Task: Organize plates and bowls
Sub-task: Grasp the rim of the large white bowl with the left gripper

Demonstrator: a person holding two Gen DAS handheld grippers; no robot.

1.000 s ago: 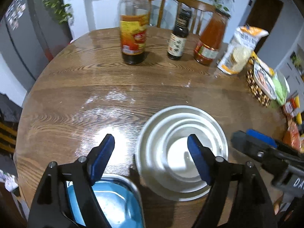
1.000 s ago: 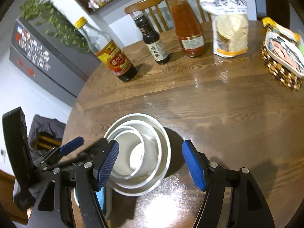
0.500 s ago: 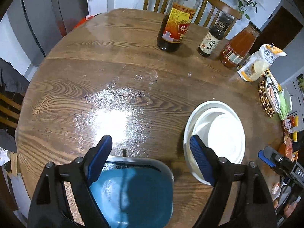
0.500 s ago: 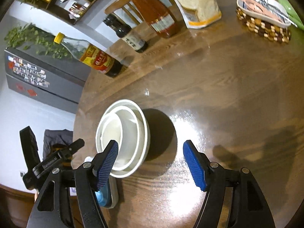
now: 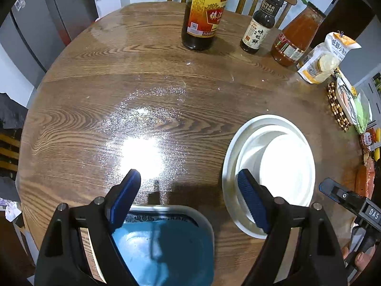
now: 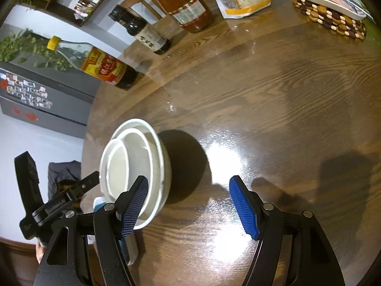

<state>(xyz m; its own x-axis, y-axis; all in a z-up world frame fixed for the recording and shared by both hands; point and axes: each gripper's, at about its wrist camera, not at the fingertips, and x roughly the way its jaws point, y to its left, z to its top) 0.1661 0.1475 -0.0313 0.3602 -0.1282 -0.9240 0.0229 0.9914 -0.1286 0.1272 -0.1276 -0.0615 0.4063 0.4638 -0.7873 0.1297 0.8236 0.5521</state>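
A stack of nested white bowls (image 5: 273,164) sits on the round wooden table (image 5: 147,90); it also shows in the right wrist view (image 6: 140,164). A blue rectangular plate (image 5: 164,247) with a pale rim lies at the table's near edge, below my left gripper (image 5: 188,197), which is open and empty above it. The right finger overlaps the bowls' left rim in view. My right gripper (image 6: 188,209) is open and empty, just right of the bowls; the blue plate's corner (image 6: 98,202) peeks out at lower left.
A large vinegar bottle (image 5: 204,12), a small dark soy bottle (image 5: 259,28) and an orange sauce bottle (image 5: 295,40) stand at the far edge. A snack bag (image 5: 326,57) and a tray on a beaded mat (image 5: 343,104) lie at the right. Chairs stand behind.
Both grippers have drawn back and apart from the bowl stack. The left one has shifted left over the blue plate; the right one has swung right. The bowls have stayed in place.
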